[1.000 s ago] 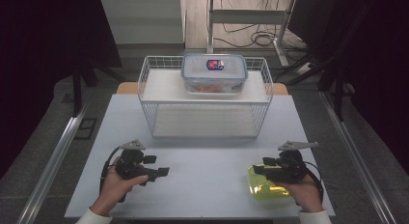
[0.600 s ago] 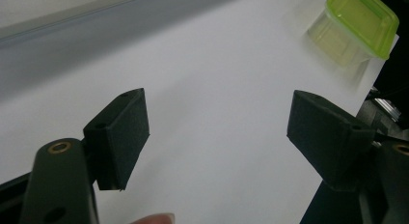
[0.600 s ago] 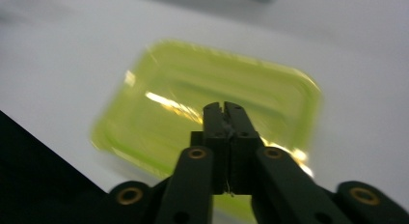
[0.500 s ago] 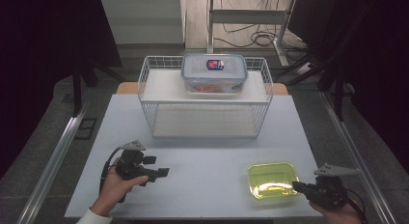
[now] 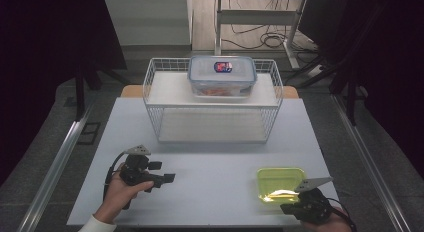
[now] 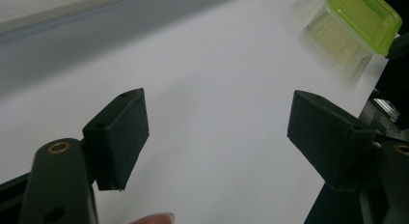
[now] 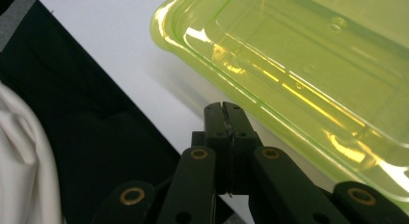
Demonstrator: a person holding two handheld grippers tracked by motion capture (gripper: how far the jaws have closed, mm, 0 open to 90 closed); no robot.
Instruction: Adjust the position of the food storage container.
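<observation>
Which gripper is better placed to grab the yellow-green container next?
Right. The right gripper sits beside the yellow-green container, though its jaws are shut with nothing between them. The left gripper is open but lies across the table.

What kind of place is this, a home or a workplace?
Most likely a lab or test room, not a home. The pale table stands between dark curtains, loose cables lie on the floor behind it, and a person's hand holds hand-held tongs with a cable.
</observation>
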